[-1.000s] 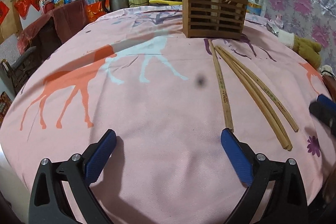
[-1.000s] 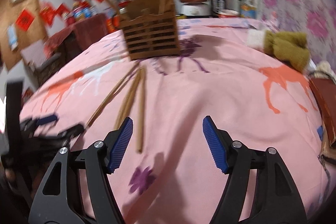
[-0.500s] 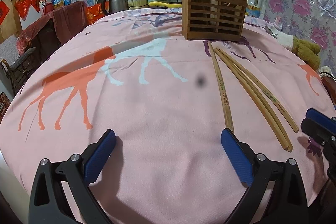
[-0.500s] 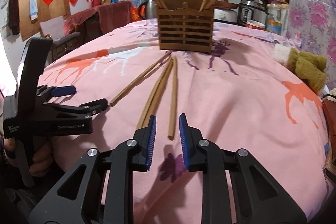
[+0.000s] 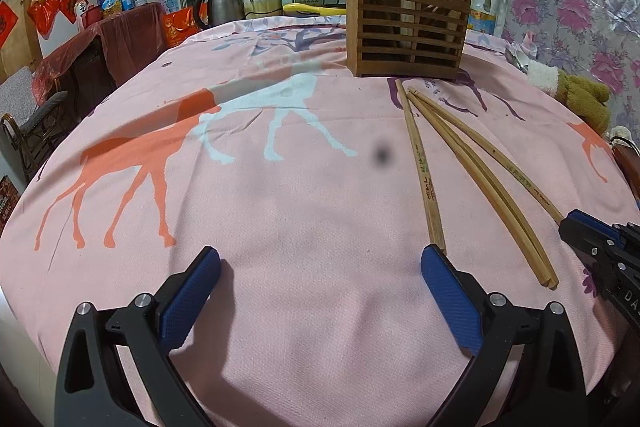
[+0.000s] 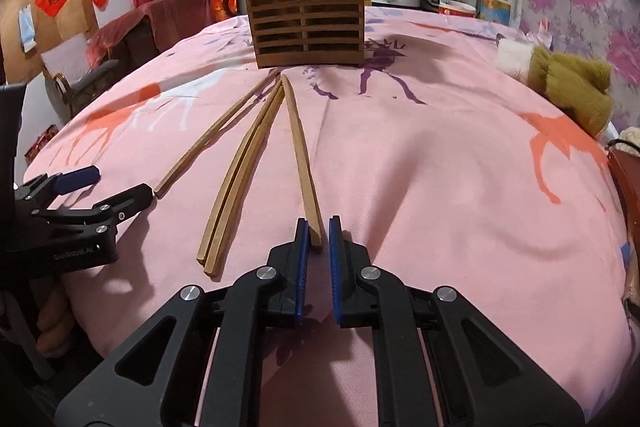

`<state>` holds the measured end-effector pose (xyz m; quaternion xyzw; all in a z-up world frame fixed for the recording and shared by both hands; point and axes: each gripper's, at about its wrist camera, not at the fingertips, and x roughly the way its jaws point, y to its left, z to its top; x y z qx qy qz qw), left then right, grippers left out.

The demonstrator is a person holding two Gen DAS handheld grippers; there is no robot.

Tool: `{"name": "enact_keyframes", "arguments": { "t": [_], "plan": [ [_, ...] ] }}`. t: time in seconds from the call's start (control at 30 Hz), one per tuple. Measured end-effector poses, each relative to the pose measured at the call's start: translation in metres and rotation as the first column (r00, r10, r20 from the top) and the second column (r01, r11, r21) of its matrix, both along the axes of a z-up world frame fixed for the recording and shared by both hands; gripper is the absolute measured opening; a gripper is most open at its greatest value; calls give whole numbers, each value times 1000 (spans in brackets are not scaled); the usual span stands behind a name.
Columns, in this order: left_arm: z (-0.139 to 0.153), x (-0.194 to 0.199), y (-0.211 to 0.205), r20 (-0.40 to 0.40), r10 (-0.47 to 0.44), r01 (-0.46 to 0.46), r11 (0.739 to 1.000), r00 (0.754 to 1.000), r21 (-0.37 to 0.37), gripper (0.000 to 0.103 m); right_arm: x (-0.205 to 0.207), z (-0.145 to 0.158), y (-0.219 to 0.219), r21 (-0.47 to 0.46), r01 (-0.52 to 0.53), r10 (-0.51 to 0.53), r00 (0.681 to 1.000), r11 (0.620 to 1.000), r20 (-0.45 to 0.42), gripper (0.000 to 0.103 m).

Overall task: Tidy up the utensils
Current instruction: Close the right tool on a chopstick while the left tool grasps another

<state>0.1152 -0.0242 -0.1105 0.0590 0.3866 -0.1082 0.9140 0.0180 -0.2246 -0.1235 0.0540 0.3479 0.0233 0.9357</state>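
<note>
Right hand-held gripper (image 6: 318, 241) now narrowed to a slit around the near end of the rightmost chopstick (image 6: 299, 143) on the desk (image 6: 460, 167), apparently not yet clamped. Left hand-held gripper (image 5: 320, 285) wide, empty. Ready for lifting toward the wooden holder (image 6: 308, 27).

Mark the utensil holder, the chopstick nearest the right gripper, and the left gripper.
utensil holder (image 6: 306, 27), right wrist view, middle of its slatted front.
chopstick (image 6: 301, 155), right wrist view, mid-shaft.
left gripper (image 5: 320, 291), left wrist view, midway between its blue fingertips.
</note>
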Motion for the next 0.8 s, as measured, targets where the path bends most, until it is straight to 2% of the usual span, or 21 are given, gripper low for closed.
{"name": "enact_keyframes", "arguments": {
  "t": [0.23, 0.47, 0.57, 0.67, 0.77, 0.8],
  "plan": [
    [2, -2, -2, -3, -4, 4, 1000, 1000, 4, 97, 0, 0, 3, -8, -8, 8, 1000, 1000, 1, 12],
    [8, -19, -25, 53, -112, 110, 993, 992, 51, 97, 1, 0, 3, -7, -8, 8, 1000, 1000, 1, 13],
    [5, -19, -34, 39, -153, 150, 987, 988, 65, 83, 0, 0, 3, -7, -8, 8, 1000, 1000, 1, 13],
    [6, -12, -34, 12, -173, 173, 985, 985, 14, 63, 0, 0, 3, -5, -6, 6, 1000, 1000, 0, 14],
    [6, -7, -34, 2, -174, 174, 985, 985, -17, 37, 1, -1, 3, -4, -6, 6, 1000, 1000, 0, 14],
    [6, -7, -34, 1, -179, 179, 984, 984, -23, 22, 1, -1, 3, -4, -6, 6, 1000, 1000, 0, 14]
  ]
}}
